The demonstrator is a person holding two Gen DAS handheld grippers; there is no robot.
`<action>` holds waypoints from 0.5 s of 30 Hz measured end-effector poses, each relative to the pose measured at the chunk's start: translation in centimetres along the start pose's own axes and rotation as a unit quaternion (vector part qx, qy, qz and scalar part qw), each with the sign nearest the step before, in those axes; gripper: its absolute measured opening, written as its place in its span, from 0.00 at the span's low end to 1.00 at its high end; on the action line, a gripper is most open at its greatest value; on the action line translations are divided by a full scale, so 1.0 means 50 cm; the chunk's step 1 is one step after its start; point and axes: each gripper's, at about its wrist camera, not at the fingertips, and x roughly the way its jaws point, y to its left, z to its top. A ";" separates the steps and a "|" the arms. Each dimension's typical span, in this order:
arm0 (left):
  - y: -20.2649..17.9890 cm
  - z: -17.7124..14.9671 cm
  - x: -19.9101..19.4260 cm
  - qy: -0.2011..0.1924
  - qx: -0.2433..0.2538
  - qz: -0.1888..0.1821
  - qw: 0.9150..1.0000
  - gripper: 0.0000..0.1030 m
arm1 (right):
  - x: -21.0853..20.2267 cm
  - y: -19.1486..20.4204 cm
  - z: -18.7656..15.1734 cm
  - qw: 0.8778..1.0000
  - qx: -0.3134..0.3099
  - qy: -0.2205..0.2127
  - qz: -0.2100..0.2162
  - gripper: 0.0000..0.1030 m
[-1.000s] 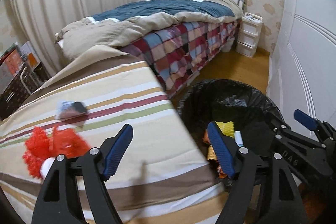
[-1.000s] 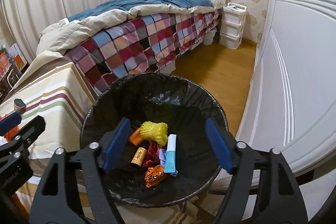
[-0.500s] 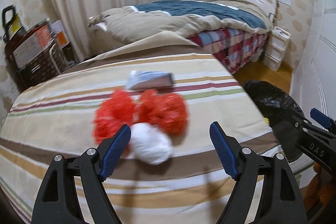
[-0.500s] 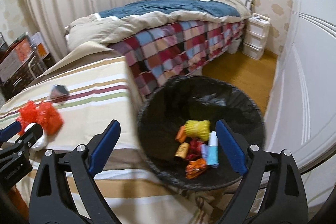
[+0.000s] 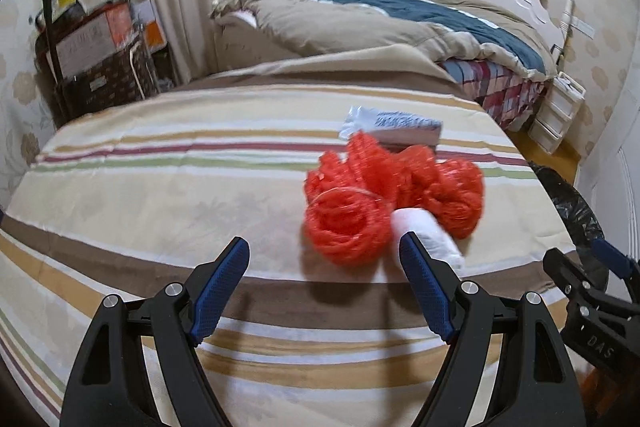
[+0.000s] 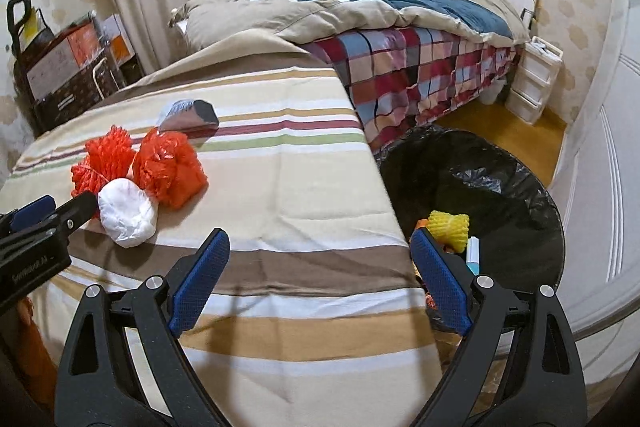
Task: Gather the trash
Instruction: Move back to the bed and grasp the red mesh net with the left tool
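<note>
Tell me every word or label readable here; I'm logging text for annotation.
"DAS": on the right gripper, as the left wrist view shows its body.
Left gripper lettering, right wrist view: blurred.
Wrapper print: blurred.
Cardboard boxes labels: too small.

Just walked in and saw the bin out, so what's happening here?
A person with two handheld grippers is clearing trash. The left gripper, open and empty, points at the red mesh bundles and white wad on the striped cover. The right gripper is open too, beside the black-lined bin, which already holds scraps.
</note>
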 end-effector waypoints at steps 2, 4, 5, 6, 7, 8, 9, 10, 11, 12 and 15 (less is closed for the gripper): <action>0.011 0.002 0.011 0.011 -0.010 -0.009 1.000 0.74 | 0.010 0.006 -0.002 1.000 -0.007 0.013 -0.003 0.87; 0.015 0.000 0.015 0.016 -0.010 -0.015 1.000 0.71 | 0.016 0.011 -0.002 1.000 -0.012 0.023 -0.005 0.87; 0.015 -0.001 0.015 0.017 -0.008 -0.018 1.000 0.71 | 0.018 0.010 -0.003 1.000 -0.013 0.025 -0.004 0.87; 0.013 -0.002 0.015 0.017 -0.005 -0.022 1.000 0.70 | 0.022 0.012 -0.003 0.999 -0.014 0.030 -0.004 0.87; 0.010 -0.002 0.014 0.017 -0.002 -0.025 1.000 0.69 | 0.026 0.013 -0.003 0.999 -0.016 0.035 -0.005 0.87; 0.010 -0.003 0.013 0.016 0.001 -0.026 1.000 0.68 | 0.027 0.013 -0.004 0.999 -0.017 0.037 -0.006 0.87; 0.007 -0.003 0.012 0.015 0.006 -0.028 0.999 0.66 | 0.029 0.015 -0.005 0.999 -0.019 0.039 -0.007 0.87; 0.005 -0.003 0.012 0.014 0.010 -0.030 0.999 0.64 | 0.030 0.017 -0.007 0.999 -0.021 0.041 -0.007 0.87; 0.004 -0.003 0.013 0.014 0.013 -0.031 0.999 0.61 | 0.032 0.018 -0.007 0.999 -0.023 0.042 -0.008 0.87; 0.001 -0.003 0.016 0.015 0.016 -0.032 0.999 0.56 | 0.033 0.019 -0.007 0.999 -0.024 0.043 -0.009 0.87; -0.001 -0.002 0.025 0.020 0.023 -0.042 0.999 0.38 | 0.033 0.019 -0.008 0.999 -0.025 0.045 -0.009 0.87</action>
